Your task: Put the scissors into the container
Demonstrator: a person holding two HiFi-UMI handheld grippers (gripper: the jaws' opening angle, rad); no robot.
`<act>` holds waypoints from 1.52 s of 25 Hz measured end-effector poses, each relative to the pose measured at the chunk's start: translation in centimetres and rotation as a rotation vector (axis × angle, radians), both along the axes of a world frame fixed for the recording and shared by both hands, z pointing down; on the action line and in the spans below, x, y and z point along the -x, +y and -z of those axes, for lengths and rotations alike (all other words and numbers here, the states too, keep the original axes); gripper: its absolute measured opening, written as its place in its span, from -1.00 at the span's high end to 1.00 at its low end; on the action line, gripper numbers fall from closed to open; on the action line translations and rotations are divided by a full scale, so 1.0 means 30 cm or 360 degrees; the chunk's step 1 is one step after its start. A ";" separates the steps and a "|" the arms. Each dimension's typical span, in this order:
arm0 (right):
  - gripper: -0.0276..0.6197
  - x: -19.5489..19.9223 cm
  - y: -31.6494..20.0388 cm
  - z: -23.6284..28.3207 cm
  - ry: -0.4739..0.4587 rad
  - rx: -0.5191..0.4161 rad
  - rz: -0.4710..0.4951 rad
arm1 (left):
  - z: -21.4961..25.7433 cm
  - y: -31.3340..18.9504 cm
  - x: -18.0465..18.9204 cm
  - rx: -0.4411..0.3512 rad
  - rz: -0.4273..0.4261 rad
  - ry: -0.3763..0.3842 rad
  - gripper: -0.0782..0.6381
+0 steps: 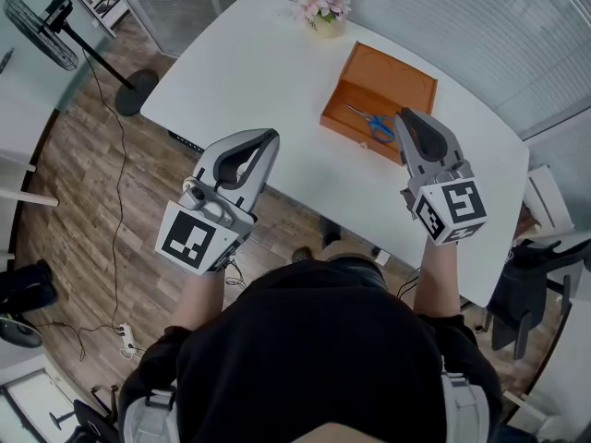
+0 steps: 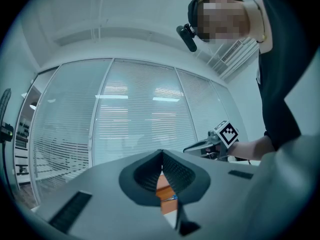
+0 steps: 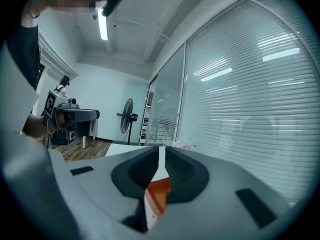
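A white table [image 1: 259,72] fills the middle of the head view, over a wood floor where a standing fan [image 1: 42,33] sits at the left. An orange container [image 1: 392,79] lies open on the table's far right part. The left gripper [image 1: 270,137] hangs over the near table edge, jaws pressed together at the tips with nothing between them. The right gripper [image 1: 404,113] hovers at the container's near edge, jaws likewise drawn together and empty. Each gripper's cube shows black-and-white square markers. Pink flowers [image 1: 321,5] stand beyond the container. The blue-handled scissors [image 1: 374,123] lie inside the container, at its near side.
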State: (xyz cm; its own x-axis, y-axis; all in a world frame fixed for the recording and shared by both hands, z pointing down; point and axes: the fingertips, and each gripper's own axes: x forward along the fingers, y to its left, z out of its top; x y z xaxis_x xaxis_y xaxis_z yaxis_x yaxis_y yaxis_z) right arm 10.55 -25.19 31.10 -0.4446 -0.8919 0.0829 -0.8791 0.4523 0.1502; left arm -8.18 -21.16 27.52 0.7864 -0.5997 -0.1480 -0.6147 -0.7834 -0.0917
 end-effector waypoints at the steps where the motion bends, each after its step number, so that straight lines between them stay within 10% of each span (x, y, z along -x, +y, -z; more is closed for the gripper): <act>1: 0.78 0.001 0.005 0.001 -0.0005 -0.0004 -0.0001 | -0.001 0.002 0.001 -0.0003 0.0001 -0.0002 0.74; 38: 0.90 0.013 0.119 0.046 -0.0036 -0.0105 -0.0014 | 0.011 0.062 -0.015 -0.0061 -0.0038 0.0000 0.74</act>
State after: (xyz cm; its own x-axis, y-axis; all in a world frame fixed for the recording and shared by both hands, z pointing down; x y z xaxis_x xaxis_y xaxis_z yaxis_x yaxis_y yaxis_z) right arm 10.15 -21.62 29.71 -0.4380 -0.8989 0.0137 -0.8865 0.4344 0.1596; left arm -7.73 -19.31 27.19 0.8006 -0.5744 -0.1705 -0.5956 -0.7939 -0.1221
